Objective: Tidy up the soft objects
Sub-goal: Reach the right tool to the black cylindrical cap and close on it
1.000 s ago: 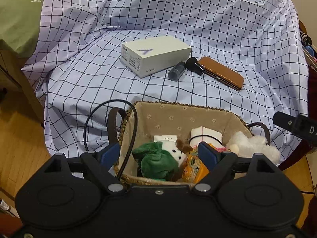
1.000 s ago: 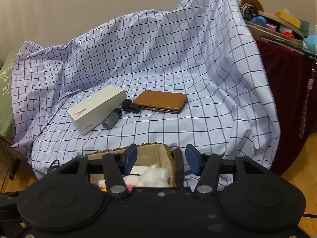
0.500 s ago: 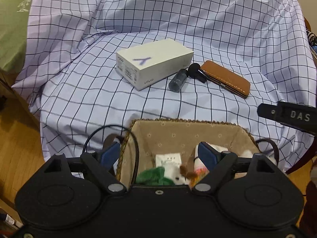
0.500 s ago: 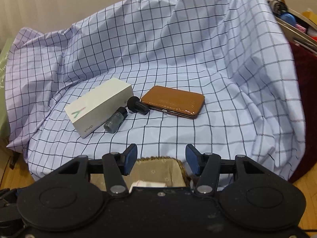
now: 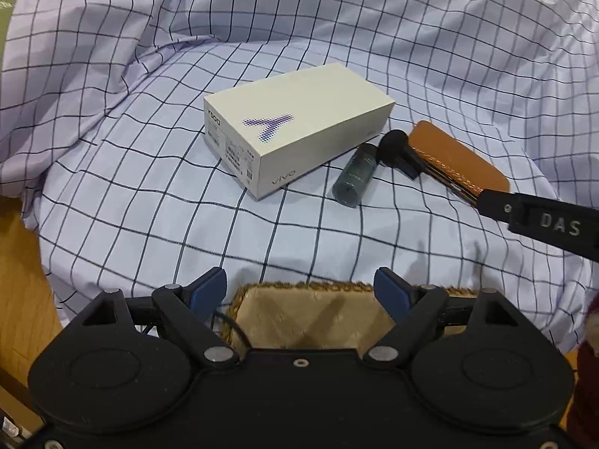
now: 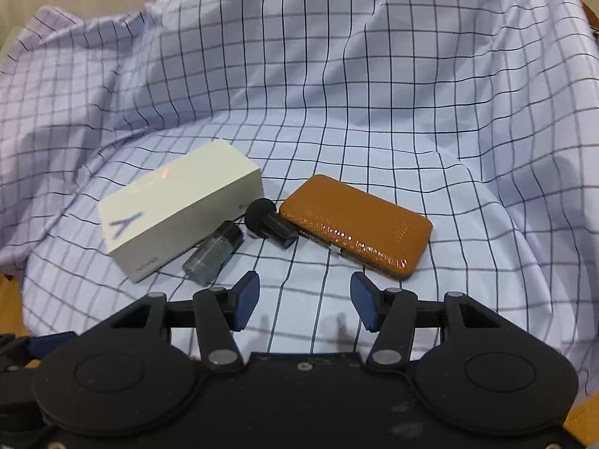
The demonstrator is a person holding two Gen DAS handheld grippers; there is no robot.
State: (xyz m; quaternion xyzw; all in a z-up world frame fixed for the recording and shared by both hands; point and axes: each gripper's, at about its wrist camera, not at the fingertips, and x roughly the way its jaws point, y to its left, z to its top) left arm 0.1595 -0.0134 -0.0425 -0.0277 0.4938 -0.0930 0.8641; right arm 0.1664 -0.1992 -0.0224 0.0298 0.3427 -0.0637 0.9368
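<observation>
My left gripper (image 5: 300, 292) is open and empty above the far rim of a woven basket (image 5: 307, 310) with a beige lining; the basket's contents are hidden under the gripper body. My right gripper (image 6: 305, 305) is open too, nothing between its blue pads, hovering over the checked cloth (image 6: 337, 93) just short of the items lying there. Part of the right gripper's black body (image 5: 543, 220) shows at the right in the left wrist view. A bit of white plush (image 5: 591, 321) peeks in at the right edge.
On the checked cloth (image 5: 149, 194) lie a white phone box (image 5: 299, 142) (image 6: 179, 205), a small dark bottle (image 5: 353, 176) (image 6: 213, 250), a black round-headed object (image 5: 397, 149) (image 6: 269, 220) and a brown leather case (image 5: 456, 164) (image 6: 355, 228). Wooden floor (image 5: 18, 280) lies at the left.
Both grippers have moved forward toward the items on the cloth. The basket with its plush toys has slid down almost out of both views. Neither gripper's opening has changed.
</observation>
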